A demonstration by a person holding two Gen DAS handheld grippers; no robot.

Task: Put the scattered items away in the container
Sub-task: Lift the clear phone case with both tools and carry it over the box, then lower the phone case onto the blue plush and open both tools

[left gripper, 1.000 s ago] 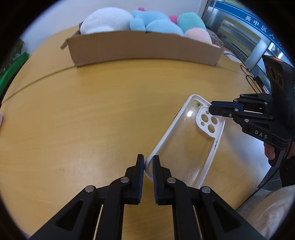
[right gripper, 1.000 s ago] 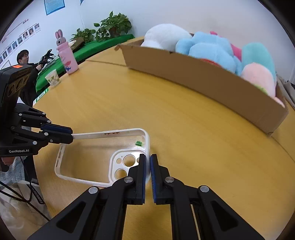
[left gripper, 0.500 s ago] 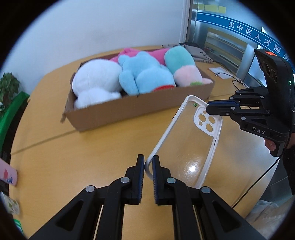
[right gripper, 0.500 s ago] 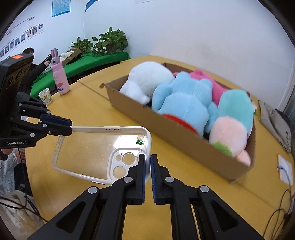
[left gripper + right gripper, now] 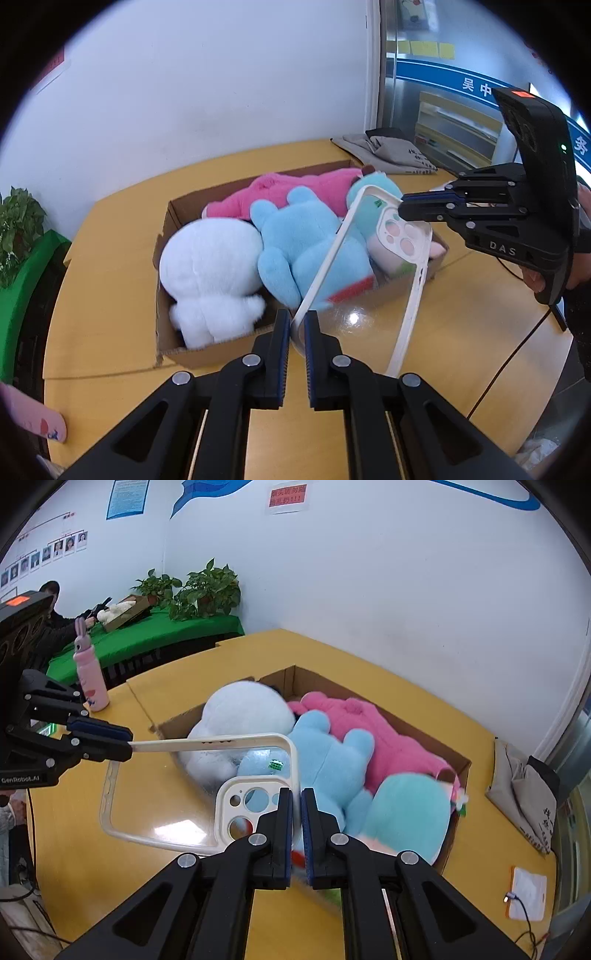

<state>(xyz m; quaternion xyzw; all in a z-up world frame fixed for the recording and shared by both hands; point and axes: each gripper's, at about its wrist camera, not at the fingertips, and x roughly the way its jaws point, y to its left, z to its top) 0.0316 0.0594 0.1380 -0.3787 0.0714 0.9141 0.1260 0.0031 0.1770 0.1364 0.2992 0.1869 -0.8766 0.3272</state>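
- Far left, a pink bottle (image 5: pixel 88 672) with rabbit ears stands on the yellow table (image 5: pixel 122 853), with a green-covered table and potted plants (image 5: pixel 207 590) behind it by the wall.
- The left gripper (image 5: pixel 294 334) is pinched tight on one corner of a clear phone case (image 5: pixel 369 295) with a white rim.
- The case is held in the air between both grippers, tilted, above the near edge of the cardboard box (image 5: pixel 166 229); it touches neither table nor box.
- In the box lie soft toys packed side by side: a white one (image 5: pixel 210 266) at the left, a blue one (image 5: pixel 306 243) in the middle, a pink one (image 5: pixel 295 184) behind, a teal and pale pink one (image 5: pixel 406 812) at the right.
- The right gripper (image 5: pixel 294 808) is clamped on the opposite corner of the case, beside its camera cut-outs; a hand (image 5: pixel 554 273) grips its handle.
- Far right, a grey cloth bag (image 5: pixel 528 794) lies on the table, and a white card (image 5: pixel 526 893) with a cable nearer.
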